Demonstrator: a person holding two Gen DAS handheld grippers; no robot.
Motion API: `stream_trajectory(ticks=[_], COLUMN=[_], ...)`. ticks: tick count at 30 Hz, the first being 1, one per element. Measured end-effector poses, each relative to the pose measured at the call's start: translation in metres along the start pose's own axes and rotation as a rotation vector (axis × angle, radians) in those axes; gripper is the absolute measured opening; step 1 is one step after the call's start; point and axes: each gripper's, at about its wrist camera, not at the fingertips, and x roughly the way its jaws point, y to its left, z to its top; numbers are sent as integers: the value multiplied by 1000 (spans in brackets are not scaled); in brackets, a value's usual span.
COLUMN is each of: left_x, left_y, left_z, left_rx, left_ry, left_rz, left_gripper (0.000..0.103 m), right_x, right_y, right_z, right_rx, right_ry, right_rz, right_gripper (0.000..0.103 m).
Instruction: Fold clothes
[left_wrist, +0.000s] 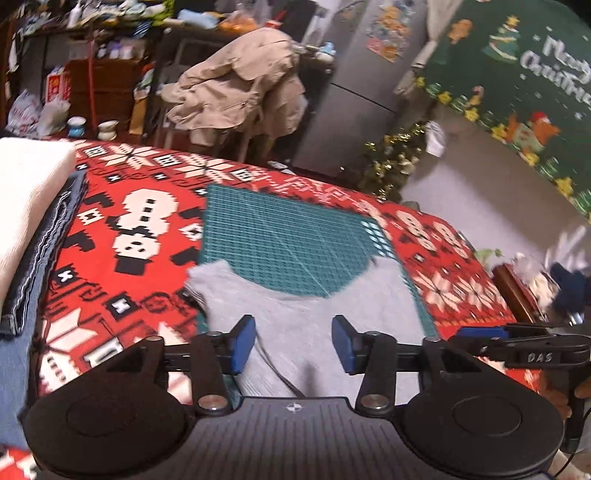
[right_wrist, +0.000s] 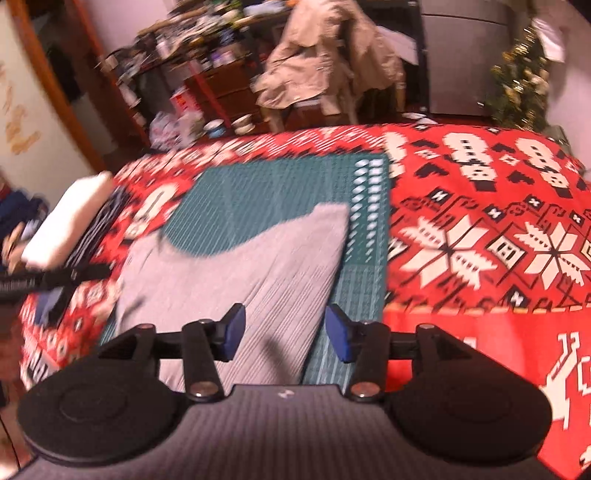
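Both tongs, left (left_wrist: 293, 339) and right (right_wrist: 282, 332), gape empty (blue pads) above ribbed grey garment (left_wrist: 314, 314) on gridded mat (left_wrist: 280, 236).

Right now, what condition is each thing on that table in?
Grey garment: lying flat on the green mat, released.
Green mat: flat on the red tablecloth, partly covered.
White folded cloth: stacked at the table edge, on dark denim.
Left gripper: open, nothing held.
Right gripper: open, nothing held.
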Motion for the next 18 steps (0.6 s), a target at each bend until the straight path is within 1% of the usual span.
stream_trajectory(ticks=[1, 2, 4, 5, 6, 7, 8, 9, 11, 12, 15, 18], left_x=[-4, -8, -13, -16, -18, -21, -23, -26, -28, -29, -31, -37], left_y=[-7, -15, -29, -36, -44, -49, -54, -58, -65, -68, -74, -76], left_z=[-4, -9, -19, -26, -32, -38, -44, -49, -55, -57, -60, -62], left_rx=[21, 50, 111, 143, 175, 201, 227, 250, 280, 296, 328, 314], left_ry=[2, 5, 9, 9, 9, 8, 9, 12, 24, 30, 59, 25], left_rz=[8, 32, 85, 114, 143, 153, 155, 158, 181, 195, 166, 170], left_gripper=[51, 53, 61, 64, 70, 74, 75, 77, 84, 86, 86, 86], right_x=[-5, -9, -18, -22, -25, -29, -33, -36, -44, -47, -53, -58], right_y=[6, 11, 21, 26, 31, 35, 40, 44, 51, 55, 63, 71], right_z=[-6, -11, -23, -29, -35, -40, -45, -51, -59, -63, -69, -74], right_rx=[-23, -45, -80, -89, -99, -109, -126, -146, -165, -174, -197, -232], right_ry=[1, 1, -4, -4, -5, -13, -24, -32, -42, -47, -53, -68], right_rz=[-10, -20, -35, -56, -76, -99, -115, -125, -143, -152, -194, -253], right_gripper=[58, 63, 67, 71, 75, 84, 91, 93, 101, 102, 102, 102])
